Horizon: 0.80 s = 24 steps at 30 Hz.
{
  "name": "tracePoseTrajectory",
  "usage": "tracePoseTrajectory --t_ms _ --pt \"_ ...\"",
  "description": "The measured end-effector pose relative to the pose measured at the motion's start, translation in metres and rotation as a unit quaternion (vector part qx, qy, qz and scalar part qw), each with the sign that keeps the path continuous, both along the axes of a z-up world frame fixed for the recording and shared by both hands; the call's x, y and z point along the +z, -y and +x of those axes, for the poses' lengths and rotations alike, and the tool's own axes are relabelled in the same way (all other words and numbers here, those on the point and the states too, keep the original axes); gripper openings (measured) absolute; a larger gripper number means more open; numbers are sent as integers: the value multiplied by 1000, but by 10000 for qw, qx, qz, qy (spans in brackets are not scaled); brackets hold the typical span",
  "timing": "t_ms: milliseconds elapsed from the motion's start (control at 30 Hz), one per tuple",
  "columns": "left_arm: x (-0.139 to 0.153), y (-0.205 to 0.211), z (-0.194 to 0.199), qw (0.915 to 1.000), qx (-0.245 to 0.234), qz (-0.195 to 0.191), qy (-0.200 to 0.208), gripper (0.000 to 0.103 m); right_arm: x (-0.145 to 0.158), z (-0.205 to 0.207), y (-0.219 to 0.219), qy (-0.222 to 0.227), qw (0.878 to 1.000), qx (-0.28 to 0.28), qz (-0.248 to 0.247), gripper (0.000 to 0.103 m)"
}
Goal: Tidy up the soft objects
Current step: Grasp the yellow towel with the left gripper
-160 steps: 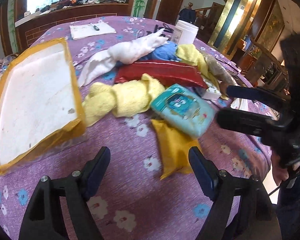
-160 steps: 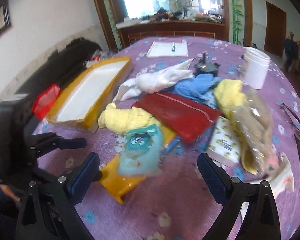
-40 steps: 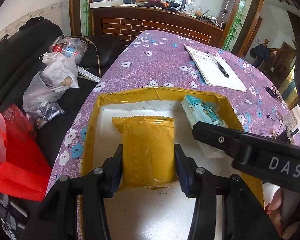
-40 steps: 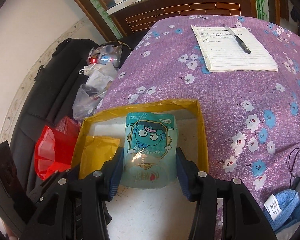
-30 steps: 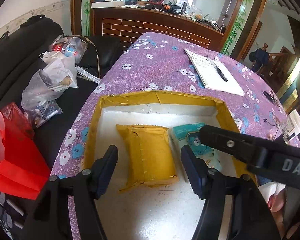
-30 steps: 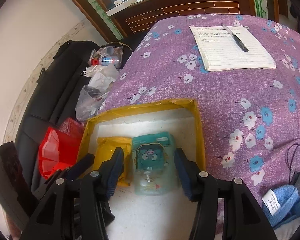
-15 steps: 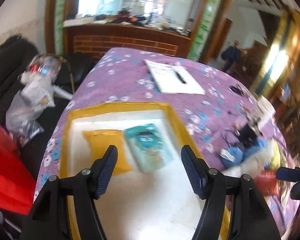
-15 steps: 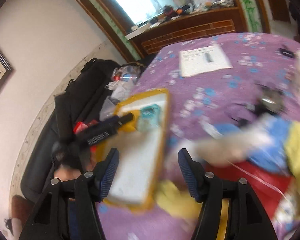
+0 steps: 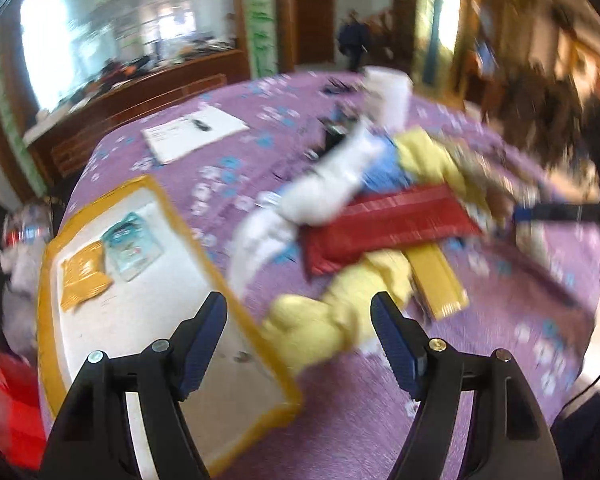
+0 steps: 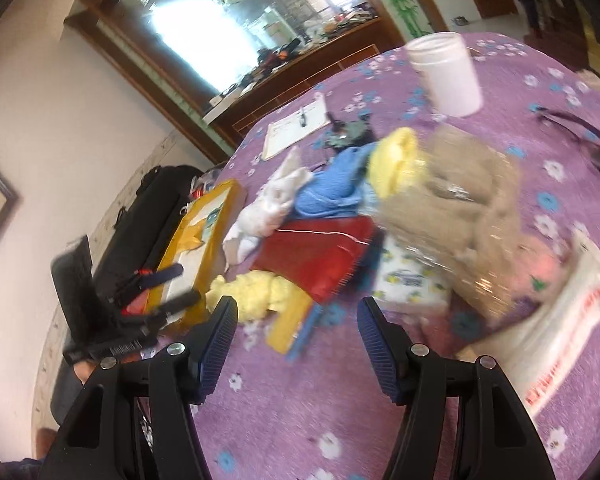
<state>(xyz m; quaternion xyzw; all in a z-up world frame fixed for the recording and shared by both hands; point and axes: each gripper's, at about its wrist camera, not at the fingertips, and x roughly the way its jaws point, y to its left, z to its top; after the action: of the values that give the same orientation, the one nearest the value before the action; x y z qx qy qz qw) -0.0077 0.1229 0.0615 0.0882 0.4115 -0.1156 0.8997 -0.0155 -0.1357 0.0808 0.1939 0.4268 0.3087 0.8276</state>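
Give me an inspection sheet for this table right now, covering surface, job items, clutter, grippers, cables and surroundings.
Surface: purple flowered tablecloth.
Job's things: yellow-edged tray holds a yellow packet and a teal packet, side by side. Still piled on the cloth: red pouch, white cloth, blue cloth, yellow fluffy cloth, flat yellow packet, tan bagged item, white printed pack.
Clutter: notepad with pen, white jar, white plastic bag.
Grippers: left gripper and right gripper both open, nothing between the fingers; both have just been opening.
Cables: dark cord at the table's far edge.
Surroundings: wooden counter, black sofa; blurred.
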Motion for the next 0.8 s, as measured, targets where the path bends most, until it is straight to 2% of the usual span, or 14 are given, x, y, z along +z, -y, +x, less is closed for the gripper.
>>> tracePoseTrajectory --t_ms 133,300,333,367,400,567,800 --pt "-13 29 7 9969 -314 697 -199 74 2 -6 15 91 9999 -63 114 67" --pt "-37 47 22 9911 -521 1049 -638 74 5 -16 43 213 9992 -302 138 67" --pt "-41 49 24 9901 -519 1107 -685 69 5 -17 50 236 9989 -383 127 68" --pt "-46 51 26 9891 -474 1187 -735 53 6 -18 57 261 9985 -469 101 68" --pt "-50 52 28 9888 -375 1226 -766 51 6 -20 65 288 9980 -563 48 70" --pt "-45 55 19 9926 -17 1038 -635 47 -2 -26 103 141 9939 -1081 -165 75" --pt "-39 50 -29 9978 341 237 -525 47 -26 -14 129 -481 9853 -1563 -502 75"
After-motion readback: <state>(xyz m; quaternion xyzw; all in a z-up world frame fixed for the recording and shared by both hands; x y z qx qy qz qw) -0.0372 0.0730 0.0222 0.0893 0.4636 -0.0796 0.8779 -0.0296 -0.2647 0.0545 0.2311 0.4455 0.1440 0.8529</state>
